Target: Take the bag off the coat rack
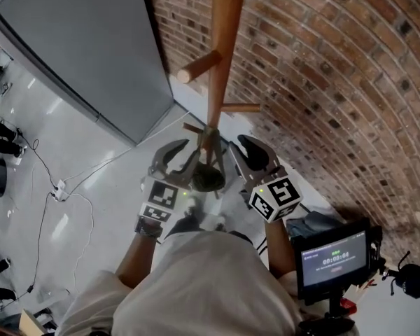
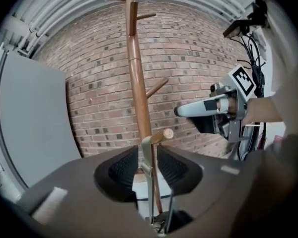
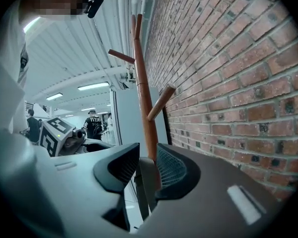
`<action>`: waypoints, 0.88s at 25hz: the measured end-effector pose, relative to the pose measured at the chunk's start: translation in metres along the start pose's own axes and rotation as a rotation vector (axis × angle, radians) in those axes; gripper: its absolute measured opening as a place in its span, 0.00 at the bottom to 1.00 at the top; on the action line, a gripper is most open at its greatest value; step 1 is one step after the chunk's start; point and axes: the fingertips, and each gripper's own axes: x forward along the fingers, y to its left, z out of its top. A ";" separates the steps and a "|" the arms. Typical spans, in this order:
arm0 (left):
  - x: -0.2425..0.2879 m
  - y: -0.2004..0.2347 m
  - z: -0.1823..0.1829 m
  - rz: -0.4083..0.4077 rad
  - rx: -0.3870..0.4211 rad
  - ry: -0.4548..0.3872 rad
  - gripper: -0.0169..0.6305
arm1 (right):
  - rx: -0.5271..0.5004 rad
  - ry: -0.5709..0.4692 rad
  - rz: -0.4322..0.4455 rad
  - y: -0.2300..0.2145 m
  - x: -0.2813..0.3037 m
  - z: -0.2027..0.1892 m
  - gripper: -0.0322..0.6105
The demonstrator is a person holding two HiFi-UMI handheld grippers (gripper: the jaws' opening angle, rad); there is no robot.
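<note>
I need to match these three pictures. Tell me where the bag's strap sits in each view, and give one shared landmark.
Head view: strap at picture centre, against the lower part of the pole.
Left gripper view: strap lower centre, hung over a peg, running down between the jaws.
Right gripper view: strap lower centre, between the jaws.
Shared landmark: the coat rack's pole.
</note>
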 end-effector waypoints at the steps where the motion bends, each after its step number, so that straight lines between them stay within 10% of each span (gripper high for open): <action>1: 0.004 0.001 -0.004 -0.011 -0.004 0.006 0.21 | -0.007 0.008 0.000 -0.001 0.004 -0.003 0.21; 22: 0.055 -0.013 -0.060 -0.129 -0.013 0.068 0.25 | -0.075 0.185 0.020 -0.001 0.044 -0.088 0.33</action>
